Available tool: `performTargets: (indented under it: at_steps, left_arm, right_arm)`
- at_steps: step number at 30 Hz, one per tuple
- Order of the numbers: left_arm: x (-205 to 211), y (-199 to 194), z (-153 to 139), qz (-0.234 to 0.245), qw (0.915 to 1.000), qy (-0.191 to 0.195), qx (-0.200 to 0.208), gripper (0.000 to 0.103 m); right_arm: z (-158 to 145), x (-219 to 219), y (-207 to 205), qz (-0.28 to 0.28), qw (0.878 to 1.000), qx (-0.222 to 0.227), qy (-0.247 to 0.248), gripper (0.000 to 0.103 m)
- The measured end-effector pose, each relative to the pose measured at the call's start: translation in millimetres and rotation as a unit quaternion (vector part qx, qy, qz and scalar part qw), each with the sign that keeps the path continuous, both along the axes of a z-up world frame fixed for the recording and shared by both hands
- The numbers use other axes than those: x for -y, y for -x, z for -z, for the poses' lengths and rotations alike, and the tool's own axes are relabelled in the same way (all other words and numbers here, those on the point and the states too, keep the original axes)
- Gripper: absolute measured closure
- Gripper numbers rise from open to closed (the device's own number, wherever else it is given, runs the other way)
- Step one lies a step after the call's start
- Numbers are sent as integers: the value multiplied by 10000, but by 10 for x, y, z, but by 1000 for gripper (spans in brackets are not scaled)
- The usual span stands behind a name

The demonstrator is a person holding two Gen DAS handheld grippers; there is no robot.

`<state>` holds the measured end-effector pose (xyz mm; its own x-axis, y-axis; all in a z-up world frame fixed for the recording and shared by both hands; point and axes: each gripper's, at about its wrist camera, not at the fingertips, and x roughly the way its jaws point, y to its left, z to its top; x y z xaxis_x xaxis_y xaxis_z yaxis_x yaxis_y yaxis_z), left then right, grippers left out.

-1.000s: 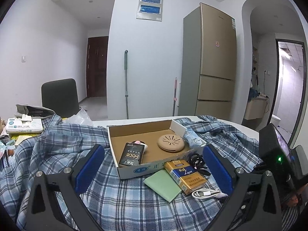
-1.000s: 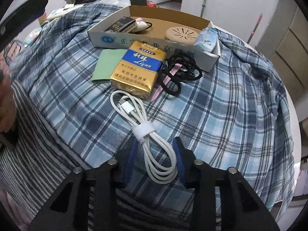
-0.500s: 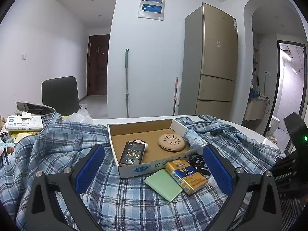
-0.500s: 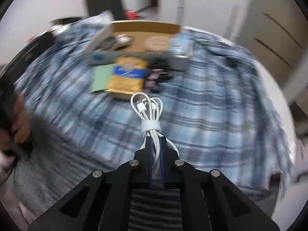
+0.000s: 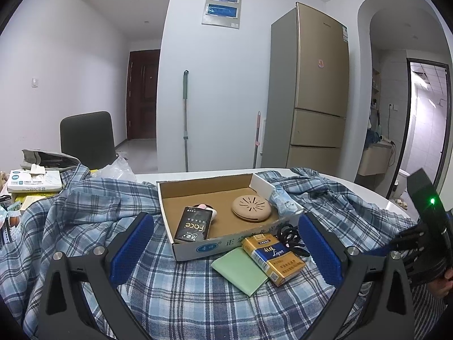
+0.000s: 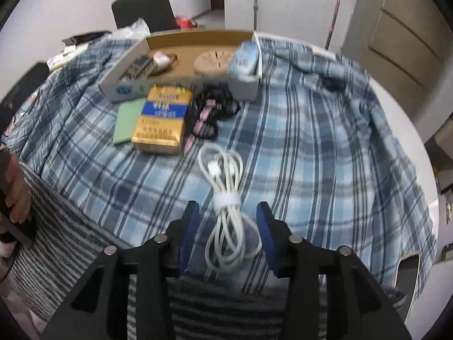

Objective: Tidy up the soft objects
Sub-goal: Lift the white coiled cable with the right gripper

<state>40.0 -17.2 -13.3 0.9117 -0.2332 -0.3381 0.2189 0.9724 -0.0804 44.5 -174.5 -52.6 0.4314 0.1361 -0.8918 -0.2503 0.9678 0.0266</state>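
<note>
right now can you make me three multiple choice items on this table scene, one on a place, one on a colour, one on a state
1. Where does the white cable lie?
A. inside the cardboard box
B. on the plaid cloth, between the pads of the right hand-held gripper
C. on top of the gold pack

2. What colour is the flat sheet beside the gold pack?
A. light green
B. red
C. black

3. How do the jaws of the right hand-held gripper stand?
A. clamped on the cable
B. clamped on the gold pack
C. apart, with gaps on both sides of the cable

Key: 1 B, the bundle rests on the plaid cloth in front of the cardboard box, with its near loops between the blue pads. 2 A, the sheet is pale green in both views. 3 C, the jaws have just been opening and cloth shows between each pad and the cable.
</note>
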Motion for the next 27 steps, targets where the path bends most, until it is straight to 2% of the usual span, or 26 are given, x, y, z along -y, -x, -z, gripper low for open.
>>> performTargets:
  at_steps: [2,4,10,13,16,22,25,27]
  left_arm:
    - [-2,0,1,-17,10000,5,-7,0]
    - [-3,-8,8,-30,10000,13,-33,0]
    - [63,-21,44,41,9999,-126,-78,0]
    - [61,-30,49,49,9999,-125,-102,0]
    - [68,-56,63,54,9997,-150,-174,0]
    - [143,-96,93,144,9989,-333,-309,0]
    - [244,-146,138,416,9963,-511,-552,0]
    - [316,-189,182,443,9936,-684,-785,0]
  right_arm:
    - [-39,3,-28,-38,9998,198,-4,65]
    - [-30,10,-105,-25,9999,142,-54,74]
    - [79,-62,-203,-289,9995,76,82,75]
    - [201,-61,-229,-279,9995,-93,78,82]
    - [213,-32,-221,-224,9997,8,59,83]
    - [-49,75,-132,79,9967,746,-318,83]
    - [-235,128,-138,285,9911,1160,-586,83]
    - [-298,112,-140,339,9873,1481,-470,83]
